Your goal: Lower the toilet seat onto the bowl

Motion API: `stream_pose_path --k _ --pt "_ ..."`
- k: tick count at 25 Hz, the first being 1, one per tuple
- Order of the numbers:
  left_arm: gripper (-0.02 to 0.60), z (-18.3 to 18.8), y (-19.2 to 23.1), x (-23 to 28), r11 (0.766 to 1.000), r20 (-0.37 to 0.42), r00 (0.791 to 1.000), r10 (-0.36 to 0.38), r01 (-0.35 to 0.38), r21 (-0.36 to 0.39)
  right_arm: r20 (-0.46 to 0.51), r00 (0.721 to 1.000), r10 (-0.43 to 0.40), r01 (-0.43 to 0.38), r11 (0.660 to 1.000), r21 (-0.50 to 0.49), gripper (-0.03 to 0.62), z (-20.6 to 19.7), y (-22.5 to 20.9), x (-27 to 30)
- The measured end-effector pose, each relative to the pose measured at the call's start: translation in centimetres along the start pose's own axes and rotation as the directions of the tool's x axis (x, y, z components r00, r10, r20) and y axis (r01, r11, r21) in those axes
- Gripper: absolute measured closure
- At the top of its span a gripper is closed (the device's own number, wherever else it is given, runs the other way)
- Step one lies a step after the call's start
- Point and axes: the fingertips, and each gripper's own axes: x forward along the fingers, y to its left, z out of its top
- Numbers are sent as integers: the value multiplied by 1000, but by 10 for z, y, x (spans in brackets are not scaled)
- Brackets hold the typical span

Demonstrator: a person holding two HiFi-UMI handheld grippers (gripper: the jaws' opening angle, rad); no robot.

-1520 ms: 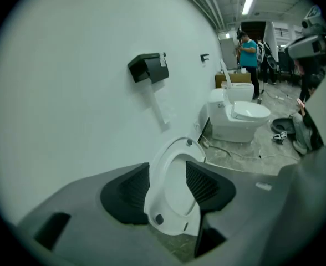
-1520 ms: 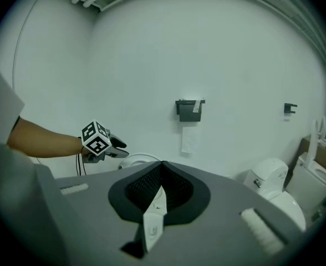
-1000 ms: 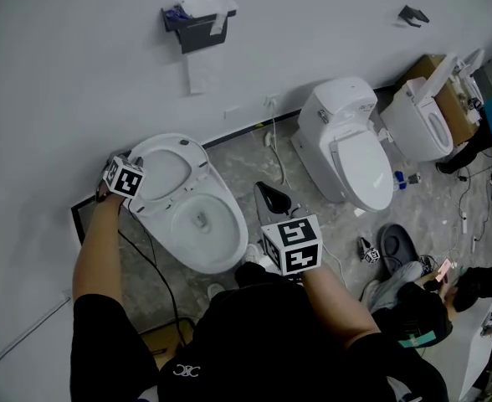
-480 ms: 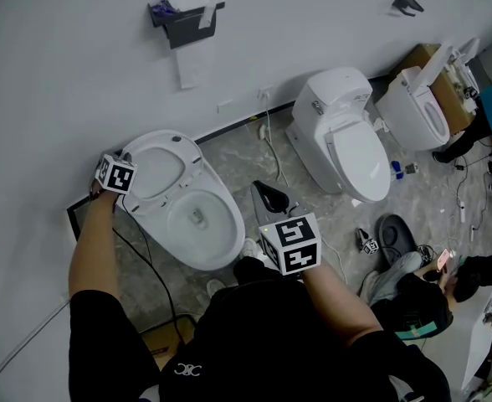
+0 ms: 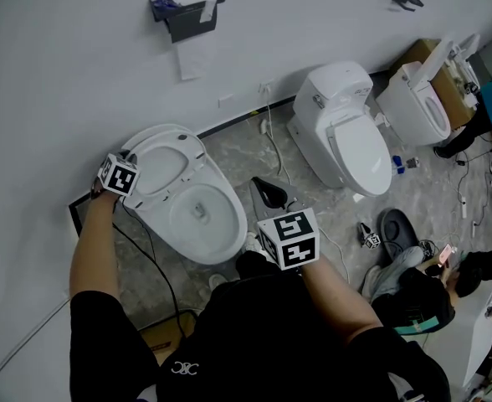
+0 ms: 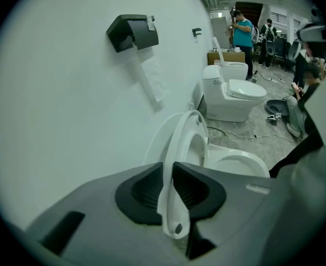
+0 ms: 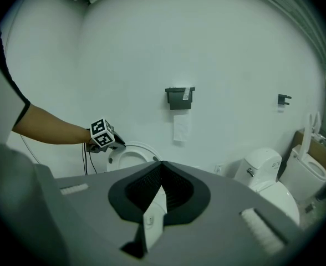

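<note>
A white toilet stands against the wall with its bowl (image 5: pixel 202 218) uncovered. Its seat (image 5: pixel 164 162) is raised, leaning back toward the lid. My left gripper (image 5: pixel 131 164) is at the seat's left rim. In the left gripper view the seat's edge (image 6: pixel 186 140) runs between the two black pads, which press on it from both sides as the jaws are closing (image 6: pixel 168 173). My right gripper (image 7: pixel 162 173) hangs in front of my body, away from the toilet, jaws together with nothing held.
A toilet paper holder (image 5: pixel 187 11) hangs on the wall above. Two more toilets (image 5: pixel 346 141) (image 5: pixel 417 107) stand to the right, beside a cardboard box (image 5: pixel 447 90). Cables (image 5: pixel 271 153) trail over the floor. A person (image 5: pixel 413 300) sits at the lower right. A black-framed panel (image 5: pixel 77 218) leans left.
My left gripper stays at the seat's left rim and the seat is still raised. The right gripper has barely moved. The view has shifted slightly.
</note>
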Motion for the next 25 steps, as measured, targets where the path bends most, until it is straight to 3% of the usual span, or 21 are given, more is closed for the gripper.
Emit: stream_pose_path --k 6,13,17,21,25 --pt "522 -6 -32 -17 997 1 999 -48 48 67 6 1000 13 -13 1000 6 585 -2 20 -9" --pt "520 -17 -96 -45 978 22 986 -166 162 129 16 1000 14 -14 1000 21 586 -16 52 -29" --pt "509 -31 -157 -69 932 27 938 -347 342 119 27 1000 0 -1 999 39 586 -30 70 -51" --pt "500 -43 -198 -76 910 43 916 -400 391 141 10 1000 -23 22 998 62 586 -50 83 -69" --pt "480 -57 -247 -79 867 17 879 -477 467 174 -40 997 -64 68 992 109 585 -79 84 -87"
